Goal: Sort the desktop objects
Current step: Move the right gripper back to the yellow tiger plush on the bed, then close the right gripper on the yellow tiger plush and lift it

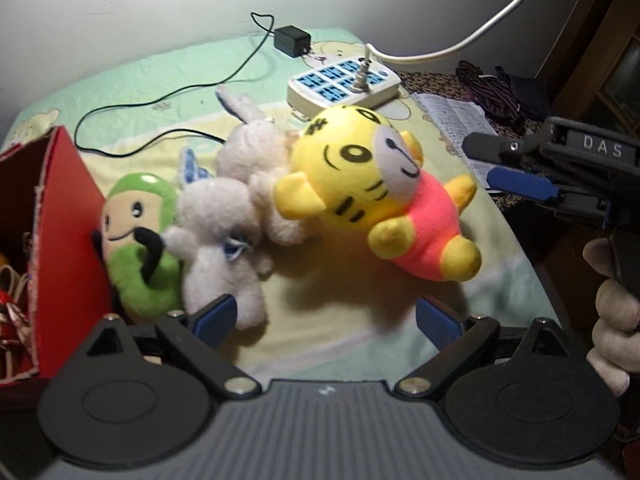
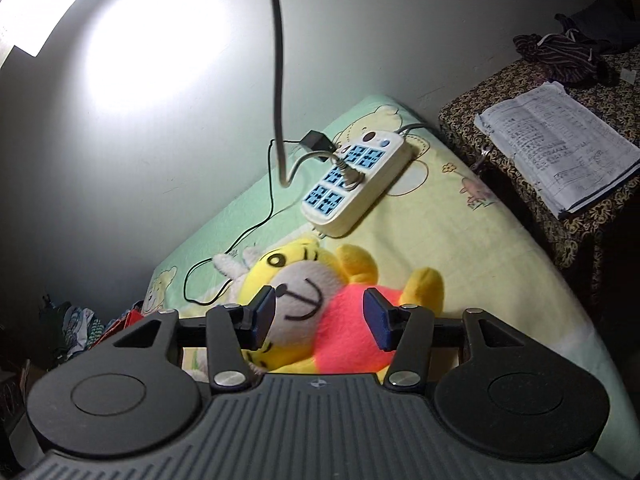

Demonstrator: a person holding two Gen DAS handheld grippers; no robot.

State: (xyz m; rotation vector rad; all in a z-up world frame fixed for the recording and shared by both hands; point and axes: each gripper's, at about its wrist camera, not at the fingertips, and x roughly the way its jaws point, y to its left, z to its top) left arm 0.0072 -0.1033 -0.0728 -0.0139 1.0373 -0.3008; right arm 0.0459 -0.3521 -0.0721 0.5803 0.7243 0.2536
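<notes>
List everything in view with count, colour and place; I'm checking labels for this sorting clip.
tiger plush: 1, yellow with pink shirt, middle of the cloth, lying on its back
white plush: 2, white, side by side left of the tiger, touching
green plush: 1, green, against the red box
red box: 1, red, left edge, open
power strip: 1, cream with blue sockets, behind the toys, one plug in
adapter: 1, black, near the wall, with a thin black cord
cloth: 1, green and yellow, under everything
papers: 1 stack, white, on the side stand to the right
left gripper: open, empty, in front of the toys
right gripper: open, either side of the tiger
hand: 1, holding the right gripper's handle
</notes>
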